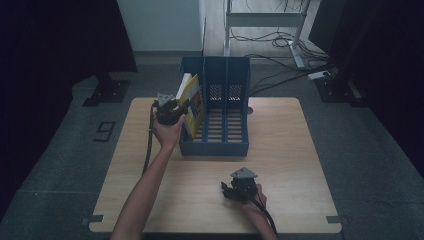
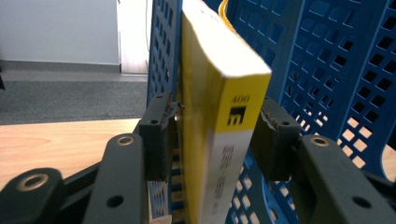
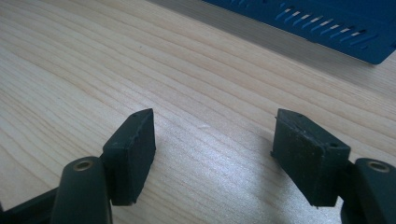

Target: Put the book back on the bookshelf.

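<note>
Pale wooden table (image 1: pixel 280 150) on probably grey carpet (image 1: pixel 370 150)

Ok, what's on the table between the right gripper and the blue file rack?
Nothing: in the high view, bare wooden table runs from the right gripper to the blue file rack. The right gripper view shows the same bare stretch.

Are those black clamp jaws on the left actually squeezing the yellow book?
Apart. In the left gripper view the left gripper straddles the yellow book with a slim gap at each pad, so the book stands unpressed in the blue file rack.
</note>
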The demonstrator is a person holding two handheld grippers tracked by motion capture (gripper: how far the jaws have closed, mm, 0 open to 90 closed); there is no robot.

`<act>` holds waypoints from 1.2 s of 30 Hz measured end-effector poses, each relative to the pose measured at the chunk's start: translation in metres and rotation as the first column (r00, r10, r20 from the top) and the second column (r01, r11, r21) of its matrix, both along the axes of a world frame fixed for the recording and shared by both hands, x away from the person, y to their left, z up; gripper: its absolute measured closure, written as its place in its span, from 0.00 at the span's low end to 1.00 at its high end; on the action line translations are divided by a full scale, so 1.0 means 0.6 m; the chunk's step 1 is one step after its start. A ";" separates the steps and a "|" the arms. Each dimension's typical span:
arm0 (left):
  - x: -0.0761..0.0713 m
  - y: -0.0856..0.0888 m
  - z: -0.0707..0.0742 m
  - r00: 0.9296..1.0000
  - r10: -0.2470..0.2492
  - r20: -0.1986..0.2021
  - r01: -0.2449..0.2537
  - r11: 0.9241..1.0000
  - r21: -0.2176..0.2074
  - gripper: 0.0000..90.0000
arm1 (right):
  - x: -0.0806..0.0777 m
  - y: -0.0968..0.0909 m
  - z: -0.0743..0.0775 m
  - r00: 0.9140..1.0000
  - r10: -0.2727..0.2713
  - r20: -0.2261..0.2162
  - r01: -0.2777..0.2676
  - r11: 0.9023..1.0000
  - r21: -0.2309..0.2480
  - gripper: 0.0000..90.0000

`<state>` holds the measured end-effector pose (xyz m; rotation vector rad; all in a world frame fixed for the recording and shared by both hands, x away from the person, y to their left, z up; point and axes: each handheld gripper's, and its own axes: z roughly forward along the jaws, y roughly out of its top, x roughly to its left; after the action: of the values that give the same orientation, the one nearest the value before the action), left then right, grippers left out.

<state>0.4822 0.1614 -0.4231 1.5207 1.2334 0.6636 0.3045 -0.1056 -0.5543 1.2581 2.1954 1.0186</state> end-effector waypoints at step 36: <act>-0.094 0.043 -0.010 0.983 -0.179 -0.032 0.178 0.983 -0.039 0.48 | 0.000 0.002 0.000 1.000 -0.007 -0.003 0.007 1.000 0.000 0.33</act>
<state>0.4256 0.1871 -0.4292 1.5970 1.1134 0.4955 0.3045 -0.1046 -0.5540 1.2670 2.1920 1.0148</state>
